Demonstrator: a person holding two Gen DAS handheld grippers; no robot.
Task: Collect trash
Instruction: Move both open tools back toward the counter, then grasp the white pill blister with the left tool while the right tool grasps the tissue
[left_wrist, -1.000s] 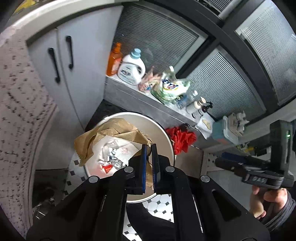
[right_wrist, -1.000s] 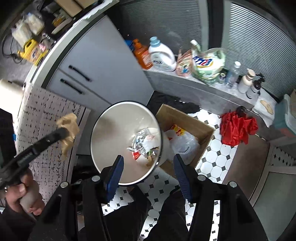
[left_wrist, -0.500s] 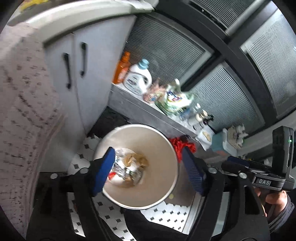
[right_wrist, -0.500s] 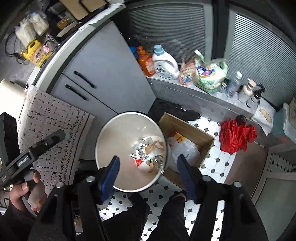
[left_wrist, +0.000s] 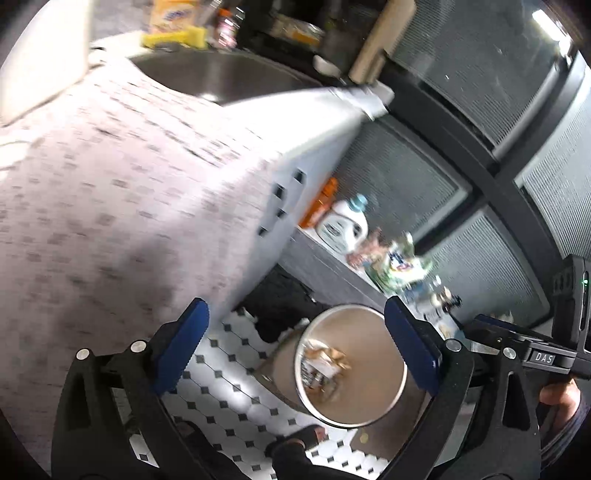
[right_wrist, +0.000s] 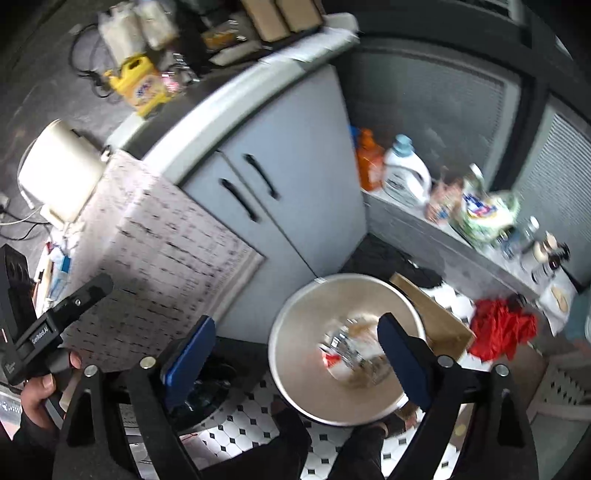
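A round metal trash bin (left_wrist: 369, 398) stands on the tiled floor, with crumpled brown paper and wrappers (left_wrist: 327, 363) inside. It also shows in the right wrist view (right_wrist: 306, 354), trash (right_wrist: 351, 350) at its bottom. My left gripper (left_wrist: 297, 349) is open and empty, high above the bin and beside the patterned counter mat (left_wrist: 110, 206). My right gripper (right_wrist: 297, 360) is open and empty above the bin's left rim. Each gripper's body shows in the other's view.
A grey cabinet with black handles (right_wrist: 258, 192) stands left of the bin. A cardboard box (right_wrist: 439, 325) sits right of it. Detergent bottles (right_wrist: 404, 177) and bags line a low ledge. A red cloth (right_wrist: 498, 328) lies on the floor. A sink (left_wrist: 221, 77) is in the counter.
My left gripper opened and dropped the brown paper into the bin, then rose and swung left toward the counter. My right gripper rose and drifted left, still open.
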